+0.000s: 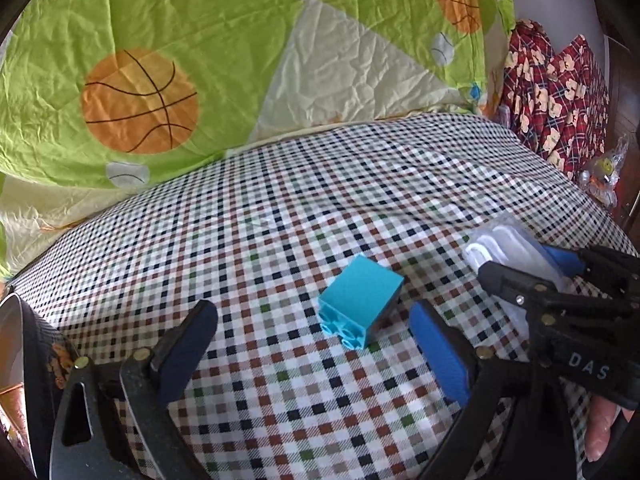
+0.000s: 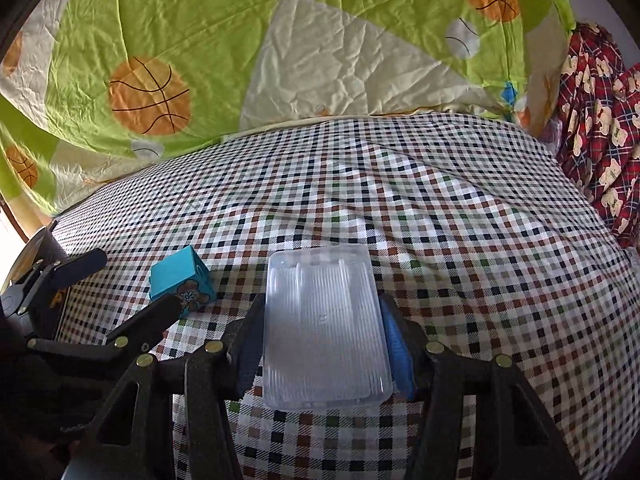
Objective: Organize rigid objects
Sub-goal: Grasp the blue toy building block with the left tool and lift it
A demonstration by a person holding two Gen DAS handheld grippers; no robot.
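A teal toy block (image 1: 360,300) lies on its side on the checked bedsheet (image 1: 280,200), studs toward the camera. My left gripper (image 1: 312,308) is open, one blue pad on each side of the block, and neither pad touches it. The right wrist view shows the same block (image 2: 180,276) with a bear picture on one face, between the left gripper's fingers (image 2: 168,308). My right gripper (image 2: 322,304) is shut on a clear ribbed plastic box (image 2: 326,328), gripped by its long sides just above the sheet. That box (image 1: 504,240) also shows at the right of the left wrist view.
A green and cream quilt (image 1: 200,60) with basketball prints is heaped along the far side of the bed. Red plaid clothing (image 2: 600,140) with bear prints lies at the far right. A plastic-wrapped toy (image 1: 604,172) sits by the bed's right edge.
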